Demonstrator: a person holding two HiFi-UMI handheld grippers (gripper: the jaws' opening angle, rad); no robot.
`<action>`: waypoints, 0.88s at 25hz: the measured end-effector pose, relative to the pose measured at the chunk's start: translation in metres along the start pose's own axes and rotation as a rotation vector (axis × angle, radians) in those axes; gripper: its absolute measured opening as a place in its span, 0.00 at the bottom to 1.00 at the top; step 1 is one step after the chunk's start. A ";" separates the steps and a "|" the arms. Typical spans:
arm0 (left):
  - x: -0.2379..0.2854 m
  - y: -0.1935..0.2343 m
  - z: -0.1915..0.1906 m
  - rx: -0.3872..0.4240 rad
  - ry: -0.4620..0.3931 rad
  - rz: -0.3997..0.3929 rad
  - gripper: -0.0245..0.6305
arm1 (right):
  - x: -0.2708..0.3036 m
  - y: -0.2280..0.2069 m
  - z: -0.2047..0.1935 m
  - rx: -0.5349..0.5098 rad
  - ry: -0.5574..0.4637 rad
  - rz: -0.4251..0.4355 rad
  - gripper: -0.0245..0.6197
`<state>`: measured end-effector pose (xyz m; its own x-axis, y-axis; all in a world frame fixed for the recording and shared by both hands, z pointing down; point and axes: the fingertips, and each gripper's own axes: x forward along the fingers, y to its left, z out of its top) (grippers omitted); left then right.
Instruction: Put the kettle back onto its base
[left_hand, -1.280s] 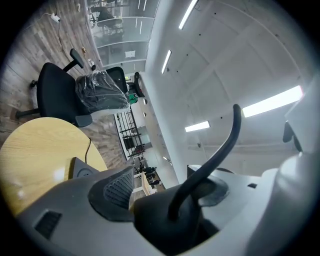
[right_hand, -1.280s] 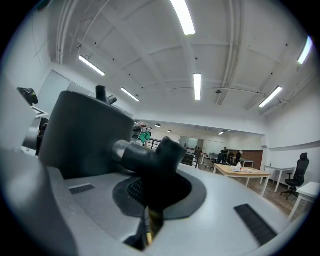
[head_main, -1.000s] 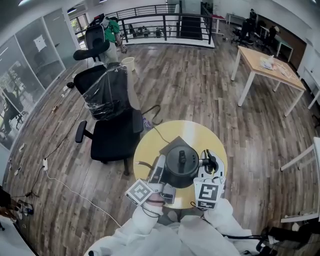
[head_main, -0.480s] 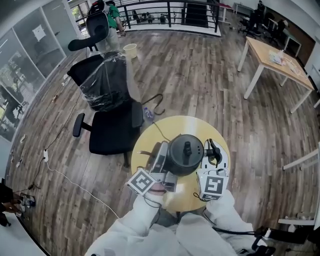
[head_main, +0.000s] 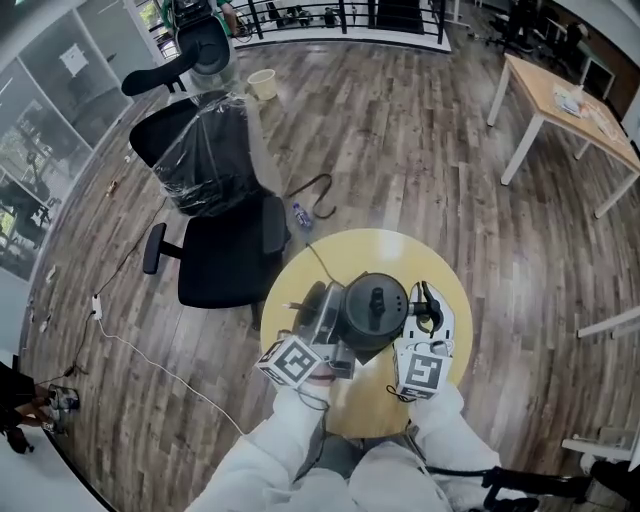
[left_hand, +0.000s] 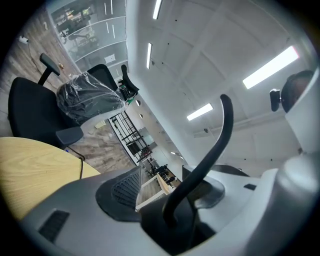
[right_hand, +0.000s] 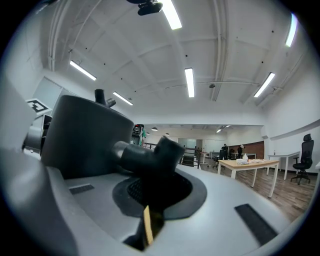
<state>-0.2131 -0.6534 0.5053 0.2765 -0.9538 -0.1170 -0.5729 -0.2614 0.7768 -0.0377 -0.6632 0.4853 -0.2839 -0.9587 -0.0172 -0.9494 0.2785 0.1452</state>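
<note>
Nearest are the person's white sleeves, one behind each gripper. The right gripper has its jaws drawn nearly together on the black handle of the round black electric kettle. In the right gripper view the handle runs from the kettle's body straight in between the pads.

The left gripper lies along the kettle's left side, jaws well apart after having just been closing. In the left gripper view a thin curved black piece rises between them, not pinched by the pads; what it is I cannot tell.

The kettle is upright over the near middle of the round yellow wooden table. Its long axis is vertical, its lid knob points up and its handle points to the person's right. A dark flat piece shows just left of it; whether the kettle rests on it cannot be told.

A thin dark cord runs off the table's far edge. Beyond stands a black office chair, its back wrapped in clear plastic. Farther off on the plank floor is a pale wooden desk with white legs.
</note>
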 end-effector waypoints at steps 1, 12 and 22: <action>0.004 0.007 -0.004 0.005 0.006 -0.001 0.44 | 0.004 0.000 -0.009 0.006 0.004 -0.002 0.08; 0.028 0.081 -0.039 0.055 0.058 0.097 0.31 | 0.046 0.013 -0.091 -0.047 0.061 0.040 0.08; 0.038 0.102 -0.055 0.061 0.085 0.099 0.28 | 0.065 0.016 -0.127 -0.056 0.104 0.065 0.08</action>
<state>-0.2191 -0.7079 0.6140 0.2786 -0.9603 0.0132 -0.6461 -0.1772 0.7424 -0.0546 -0.7280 0.6122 -0.3267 -0.9402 0.0965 -0.9196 0.3398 0.1973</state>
